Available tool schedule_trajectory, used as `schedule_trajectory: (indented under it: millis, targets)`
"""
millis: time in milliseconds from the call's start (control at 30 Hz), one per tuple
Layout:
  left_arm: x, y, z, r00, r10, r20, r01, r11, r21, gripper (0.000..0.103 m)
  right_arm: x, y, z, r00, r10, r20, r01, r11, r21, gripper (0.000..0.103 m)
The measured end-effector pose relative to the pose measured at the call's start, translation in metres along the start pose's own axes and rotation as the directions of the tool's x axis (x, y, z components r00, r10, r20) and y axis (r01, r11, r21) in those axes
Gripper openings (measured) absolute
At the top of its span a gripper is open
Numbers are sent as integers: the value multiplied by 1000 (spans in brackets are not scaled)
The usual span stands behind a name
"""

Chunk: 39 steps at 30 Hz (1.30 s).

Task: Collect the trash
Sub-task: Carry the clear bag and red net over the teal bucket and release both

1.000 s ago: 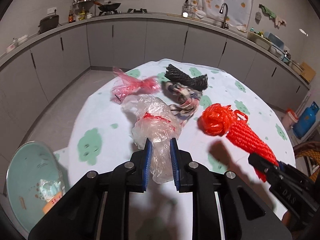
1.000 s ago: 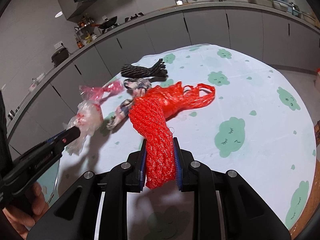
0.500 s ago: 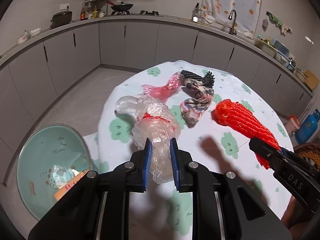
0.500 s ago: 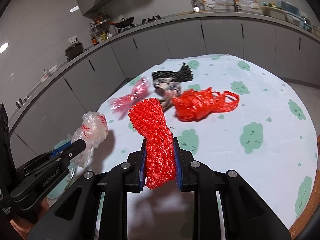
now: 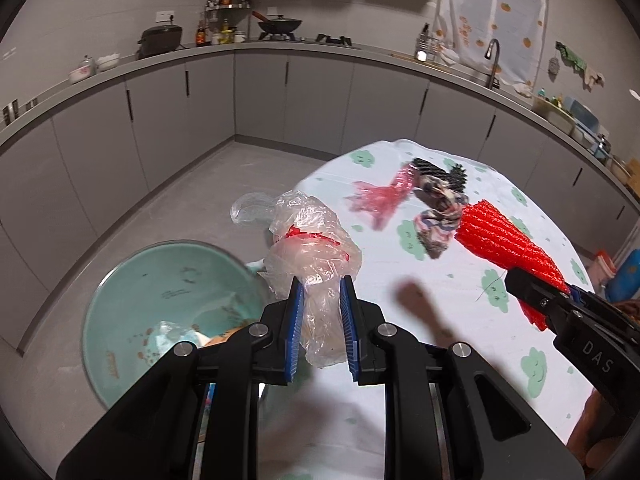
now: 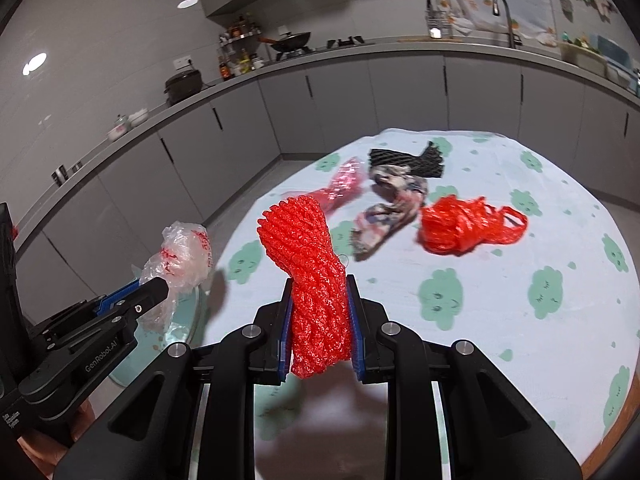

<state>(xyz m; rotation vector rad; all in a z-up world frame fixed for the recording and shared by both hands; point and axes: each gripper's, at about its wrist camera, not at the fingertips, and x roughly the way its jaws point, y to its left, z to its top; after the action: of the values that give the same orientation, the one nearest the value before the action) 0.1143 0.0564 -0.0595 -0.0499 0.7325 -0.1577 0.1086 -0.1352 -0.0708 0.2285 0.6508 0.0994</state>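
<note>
The left tongs [image 5: 320, 320] clench a crumpled clear plastic bag with red print [image 5: 314, 248], held in the air beside the round teal bin [image 5: 132, 292] on the floor. The right tongs [image 6: 320, 320] clench a rolled red mesh net [image 6: 310, 264] above the edge of the round counter [image 6: 520, 340], covered in a white cloth with green clouds. On it lie a pink plastic bag [image 6: 340, 188], a black mesh piece [image 6: 404, 160], a patterned rag [image 6: 390, 208] and a red plastic bag [image 6: 464, 226]. Grey kitchen cabinets [image 5: 312, 96] curve behind.

red mesh net [image 6: 312, 276], teal bin [image 5: 160, 280], cloud-print tablecloth [image 6: 520, 340]
</note>
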Motion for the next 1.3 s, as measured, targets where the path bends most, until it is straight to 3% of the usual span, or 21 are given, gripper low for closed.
schedule_trajectory:
  millis: [833, 1300]
  targets:
    - [-12, 87, -15, 987, 155, -31, -158, 979, -125, 19, 35, 106, 1, 990, 130, -59, -137, 978, -159, 24]
    - [5, 117, -27, 979, 183, -90, -196, 966, -170, 18, 65, 147, -10, 981, 153, -116, -175, 962, -210, 24]
